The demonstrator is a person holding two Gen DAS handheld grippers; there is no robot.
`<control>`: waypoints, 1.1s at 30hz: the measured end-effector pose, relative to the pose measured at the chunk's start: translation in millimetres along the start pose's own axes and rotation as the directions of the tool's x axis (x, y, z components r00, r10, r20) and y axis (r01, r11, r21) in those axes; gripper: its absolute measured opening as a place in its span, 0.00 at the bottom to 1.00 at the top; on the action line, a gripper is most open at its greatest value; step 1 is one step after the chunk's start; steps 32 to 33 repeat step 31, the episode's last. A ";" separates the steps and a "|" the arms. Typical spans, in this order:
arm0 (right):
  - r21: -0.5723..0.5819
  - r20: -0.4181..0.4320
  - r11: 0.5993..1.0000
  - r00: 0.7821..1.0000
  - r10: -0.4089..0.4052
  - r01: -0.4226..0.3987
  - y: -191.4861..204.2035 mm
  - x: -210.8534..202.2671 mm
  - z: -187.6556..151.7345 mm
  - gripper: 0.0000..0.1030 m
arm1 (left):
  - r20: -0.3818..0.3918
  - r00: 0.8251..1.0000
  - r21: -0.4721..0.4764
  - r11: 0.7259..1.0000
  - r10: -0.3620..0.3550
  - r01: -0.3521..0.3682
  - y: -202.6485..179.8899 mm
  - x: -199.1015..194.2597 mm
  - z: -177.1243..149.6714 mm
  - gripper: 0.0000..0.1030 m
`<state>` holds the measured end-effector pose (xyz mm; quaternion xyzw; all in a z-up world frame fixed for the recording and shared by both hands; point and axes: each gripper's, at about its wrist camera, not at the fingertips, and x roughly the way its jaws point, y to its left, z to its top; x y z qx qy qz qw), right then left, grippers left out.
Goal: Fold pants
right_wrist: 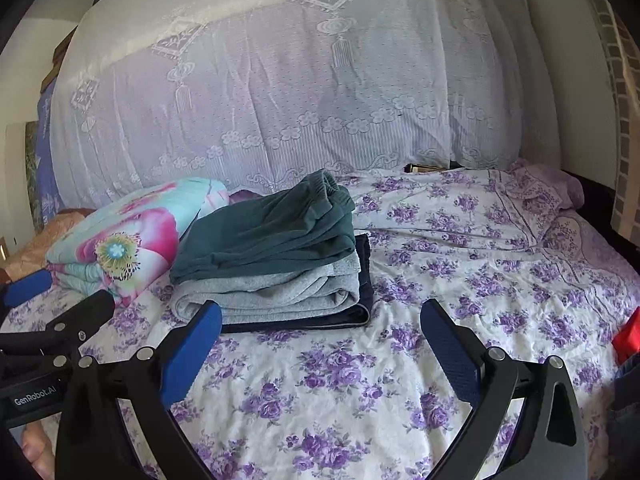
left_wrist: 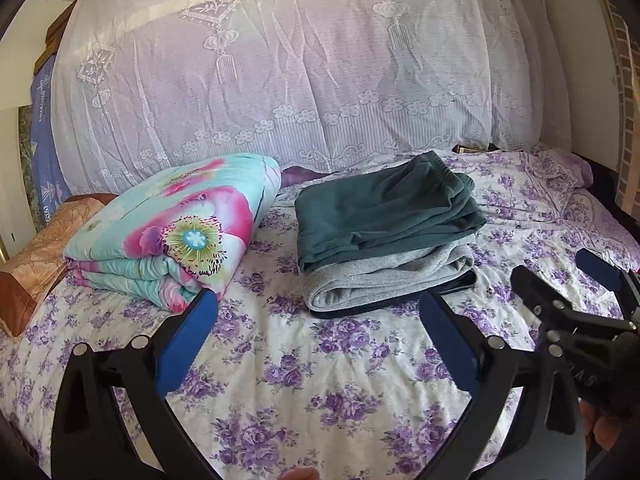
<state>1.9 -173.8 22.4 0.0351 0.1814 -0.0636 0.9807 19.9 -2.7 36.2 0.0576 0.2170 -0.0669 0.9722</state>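
Folded dark green pants (left_wrist: 384, 208) (right_wrist: 272, 236) lie on top of folded grey pants (left_wrist: 384, 280) (right_wrist: 280, 292), with a dark navy garment (right_wrist: 364, 272) at the bottom of the stack. The stack rests on the floral bed sheet (left_wrist: 320, 380) (right_wrist: 360, 380). My left gripper (left_wrist: 320, 320) is open and hovers in front of the stack, holding nothing. My right gripper (right_wrist: 320, 328) is open too, just in front of the stack's right corner. In the left wrist view the right gripper (left_wrist: 560, 276) shows at the right edge.
A folded floral quilt (left_wrist: 172, 228) (right_wrist: 120, 240) sits left of the stack. A tall lace-covered pile (left_wrist: 300, 68) (right_wrist: 280, 80) rises behind. An orange-brown pillow (left_wrist: 36, 264) is at the far left, a red object (right_wrist: 628, 336) at the right edge.
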 end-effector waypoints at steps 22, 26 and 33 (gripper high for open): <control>0.023 -0.003 1.000 1.000 0.001 -0.001 -2.2 -3.1 2.0 0.97 | 0.002 0.999 -0.038 0.998 -0.046 0.046 -2.0 -3.7 -1.8 0.95; 0.024 -0.002 1.000 1.000 -0.003 0.003 -2.3 -3.2 2.1 0.97 | -0.008 0.999 -0.034 0.998 -0.046 0.046 -2.5 -3.5 -0.4 0.95; 0.023 0.002 1.000 1.000 -0.006 0.006 -0.3 -4.3 2.2 0.97 | -0.008 0.999 -0.038 0.998 -0.050 0.050 -2.1 -4.1 -0.7 0.95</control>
